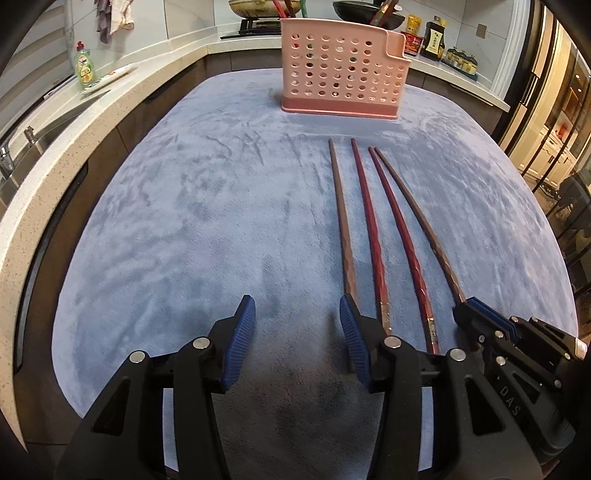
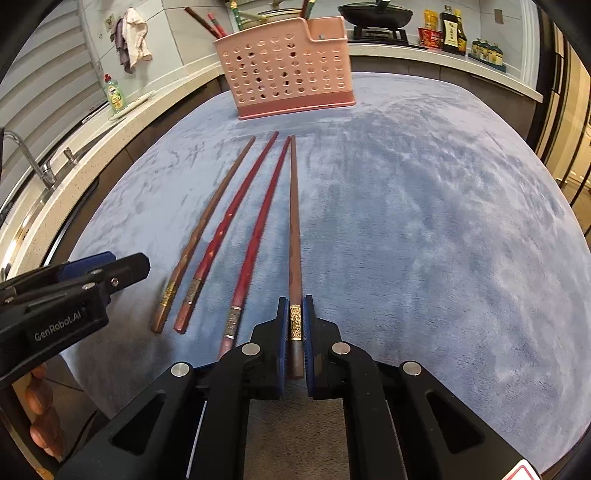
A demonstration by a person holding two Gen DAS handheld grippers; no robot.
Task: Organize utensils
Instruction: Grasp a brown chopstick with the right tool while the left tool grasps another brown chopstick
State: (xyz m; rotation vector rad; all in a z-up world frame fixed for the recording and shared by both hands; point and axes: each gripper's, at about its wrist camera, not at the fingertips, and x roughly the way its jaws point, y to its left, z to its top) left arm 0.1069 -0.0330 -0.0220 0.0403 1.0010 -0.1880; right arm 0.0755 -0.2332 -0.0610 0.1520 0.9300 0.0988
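Note:
Several long chopsticks lie side by side on the blue-grey cloth (image 1: 184, 221), tips toward a pink perforated utensil holder (image 1: 340, 74) (image 2: 288, 74) at the far end. The outer two are brown, the inner two red (image 2: 229, 225). My right gripper (image 2: 295, 321) is shut on the thick end of the rightmost brown chopstick (image 2: 294, 229), which still lies along the cloth. My left gripper (image 1: 297, 321) is open and low over the cloth with nothing between its fingers. Its right finger (image 1: 351, 325) sits against the leftmost brown chopstick (image 1: 341, 218). The holder has chopsticks standing in it.
A stone counter wraps the left and far sides. It carries a green dish soap bottle (image 1: 85, 68), a sink with a faucet (image 2: 33, 158), pans on a stove (image 2: 376, 16) and sauce bottles (image 1: 434, 40). A doorway with cabinets lies to the right.

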